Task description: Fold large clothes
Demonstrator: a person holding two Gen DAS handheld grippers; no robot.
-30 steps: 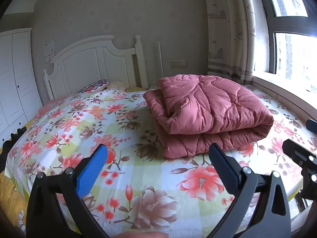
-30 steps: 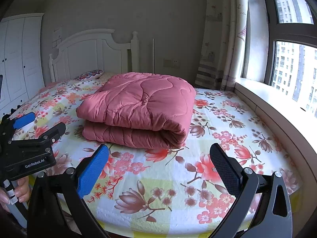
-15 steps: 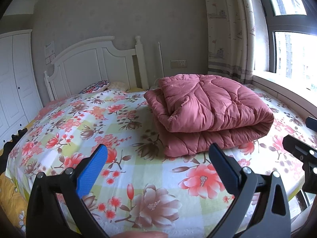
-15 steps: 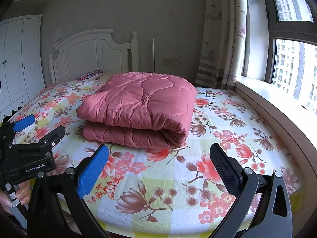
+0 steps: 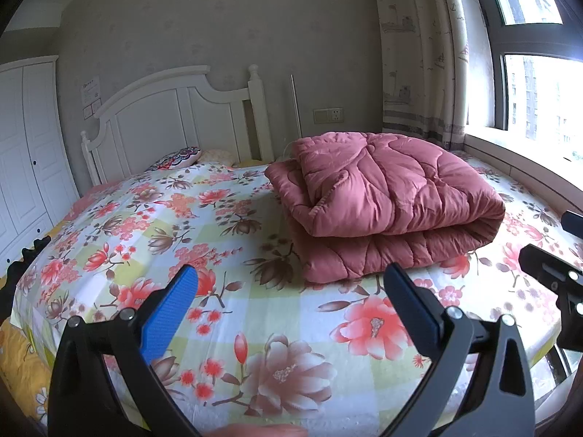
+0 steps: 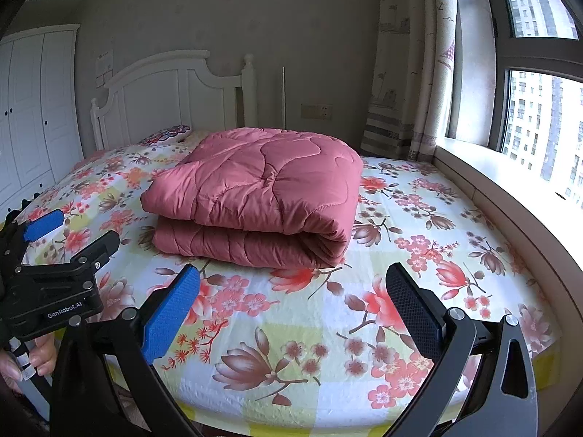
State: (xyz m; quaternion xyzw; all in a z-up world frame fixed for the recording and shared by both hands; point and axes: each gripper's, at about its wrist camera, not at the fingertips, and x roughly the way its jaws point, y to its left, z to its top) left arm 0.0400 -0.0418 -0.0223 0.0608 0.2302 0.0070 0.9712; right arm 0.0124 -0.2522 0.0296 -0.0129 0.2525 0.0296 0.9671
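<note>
A pink quilted comforter (image 5: 386, 200) lies folded into a thick bundle on the bed, also plain in the right wrist view (image 6: 262, 196). My left gripper (image 5: 291, 298) hovers open over the foot of the bed, short of the bundle, nothing between its fingers. My right gripper (image 6: 291, 298) is open too, held back from the bundle's near edge and empty. The left gripper (image 6: 65, 229) shows at the left of the right wrist view, held by a hand (image 6: 22, 360). Part of the right gripper (image 5: 550, 273) shows at the right edge of the left wrist view.
The bed carries a floral sheet (image 5: 175, 240) and a white headboard (image 5: 175, 123), with patterned pillows (image 5: 178, 156) at its head. White wardrobe doors (image 5: 25, 167) stand on the left. A window sill (image 6: 510, 178) and curtain (image 6: 408, 73) run along the right.
Both views have tilted down slightly, so the bed and comforter sit a little higher in frame. The comforter has not moved and both grippers stay open.
</note>
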